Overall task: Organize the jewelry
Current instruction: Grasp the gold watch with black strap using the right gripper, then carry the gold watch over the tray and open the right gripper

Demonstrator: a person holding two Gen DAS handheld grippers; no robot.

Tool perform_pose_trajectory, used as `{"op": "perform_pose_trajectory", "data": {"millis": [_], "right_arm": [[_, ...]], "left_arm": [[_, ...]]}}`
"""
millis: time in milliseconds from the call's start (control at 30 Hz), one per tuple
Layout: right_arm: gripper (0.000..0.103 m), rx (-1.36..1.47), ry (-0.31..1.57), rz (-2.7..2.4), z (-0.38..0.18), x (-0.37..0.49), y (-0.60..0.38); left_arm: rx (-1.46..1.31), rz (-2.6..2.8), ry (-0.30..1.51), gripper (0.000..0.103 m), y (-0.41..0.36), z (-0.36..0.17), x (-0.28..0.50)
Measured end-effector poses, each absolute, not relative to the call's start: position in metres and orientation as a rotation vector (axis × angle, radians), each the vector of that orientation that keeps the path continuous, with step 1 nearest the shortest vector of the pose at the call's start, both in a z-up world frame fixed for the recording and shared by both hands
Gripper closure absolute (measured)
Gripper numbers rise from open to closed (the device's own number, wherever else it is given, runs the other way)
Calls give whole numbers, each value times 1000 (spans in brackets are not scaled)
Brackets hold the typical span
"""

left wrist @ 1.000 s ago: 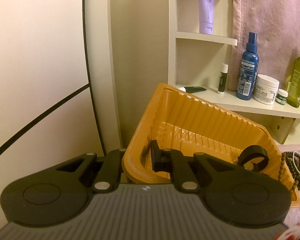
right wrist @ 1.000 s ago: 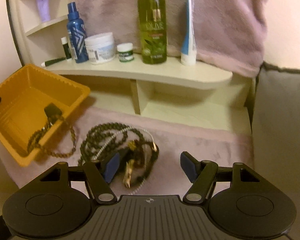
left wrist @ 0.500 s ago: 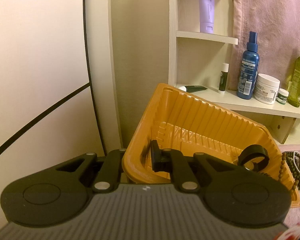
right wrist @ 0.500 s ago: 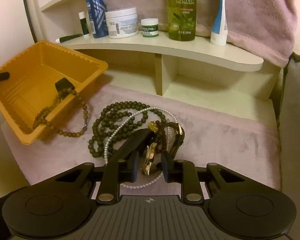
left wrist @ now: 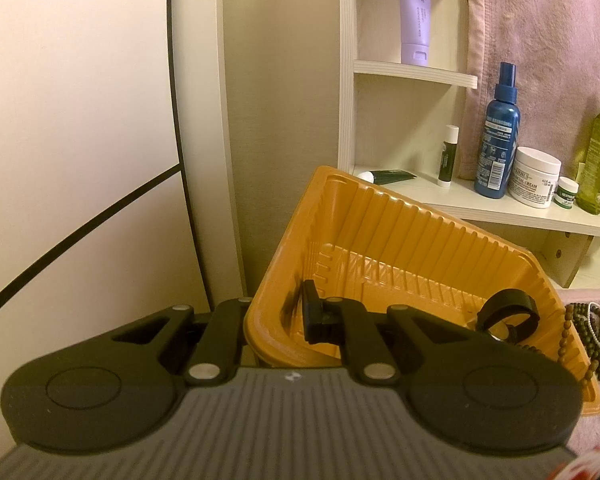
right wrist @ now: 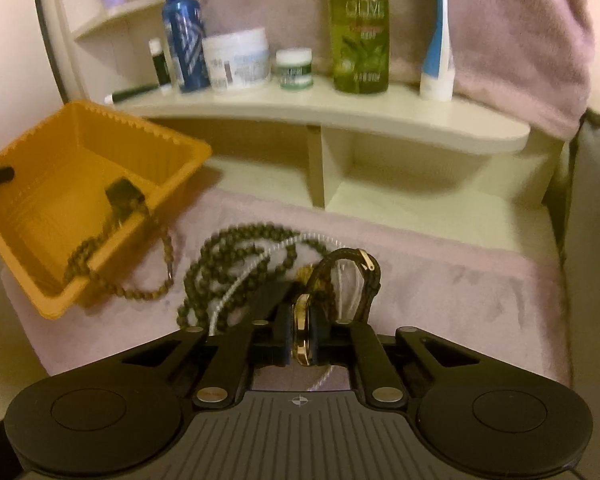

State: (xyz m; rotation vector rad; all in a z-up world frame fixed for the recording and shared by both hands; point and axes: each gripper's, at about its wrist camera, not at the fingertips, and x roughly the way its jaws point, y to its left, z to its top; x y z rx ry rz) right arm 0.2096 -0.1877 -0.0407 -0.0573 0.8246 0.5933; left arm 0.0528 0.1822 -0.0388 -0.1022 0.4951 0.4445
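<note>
Right gripper [right wrist: 302, 338], whose jaws have just been closing, now pinches the gold watch [right wrist: 303, 326] edge-on, and the orange tray [right wrist: 100, 152] lies to its upper left, held tilted by the closed left gripper [left wrist: 276, 316].

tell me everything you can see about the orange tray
The orange tray looks like thin moulded plastic, rectangular, with ribbed walls and a flat rim. It sits tilted, one side lifted, with the left tool shut on its wall. Its lower corner rests on the pink cloth. Inside lies a black ring-like band. A brown bead strand drapes from the inside over its rim onto the cloth.
</note>
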Motion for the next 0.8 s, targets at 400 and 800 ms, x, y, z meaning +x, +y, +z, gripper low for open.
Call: {"op": "perform_pose_trajectory", "data": {"millis": [400, 800], "right_arm": [[94, 42, 728, 841, 9, 204, -128], [94, 14, 784, 1036, -1, 197, -43]], "left_arm": [[-101, 442, 499, 93, 182, -39, 54], [-104, 436, 490, 93, 182, -38, 52]]}}
